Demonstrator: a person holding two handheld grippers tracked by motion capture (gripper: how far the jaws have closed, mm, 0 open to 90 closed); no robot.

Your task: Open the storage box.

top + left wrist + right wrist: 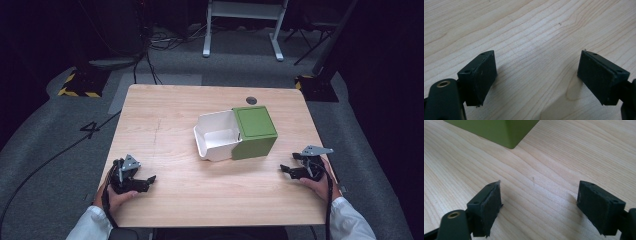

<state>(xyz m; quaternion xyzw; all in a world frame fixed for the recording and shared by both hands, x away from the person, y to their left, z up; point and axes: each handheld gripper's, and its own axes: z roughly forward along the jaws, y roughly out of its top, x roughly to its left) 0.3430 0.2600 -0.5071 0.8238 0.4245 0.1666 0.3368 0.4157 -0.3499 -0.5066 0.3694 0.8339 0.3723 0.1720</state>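
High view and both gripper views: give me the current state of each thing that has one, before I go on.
Green box: on the table, white drawer slid out toward the left.
White drawer: open, looks empty.
Left gripper: open, holding nothing, low over bare wood.
Right gripper: open, holding nothing, short of the box's corner.
Table: bare apart from the box and grippers.

— What colour was that tabletop [175,130]?
— Pale wood, fine grain lines running across it.
— And the box [255,131] in the middle?
— Olive green, with a white inner tray [216,136] beside it.
— The left hand-held gripper [148,180]?
— Black jaws, grey plate on top. The right hand-held gripper [285,169] matched it.
— The sleeves [350,222]?
— White. Grey floor [45,135], yellow-and-black hazard stripes [77,93] far left.
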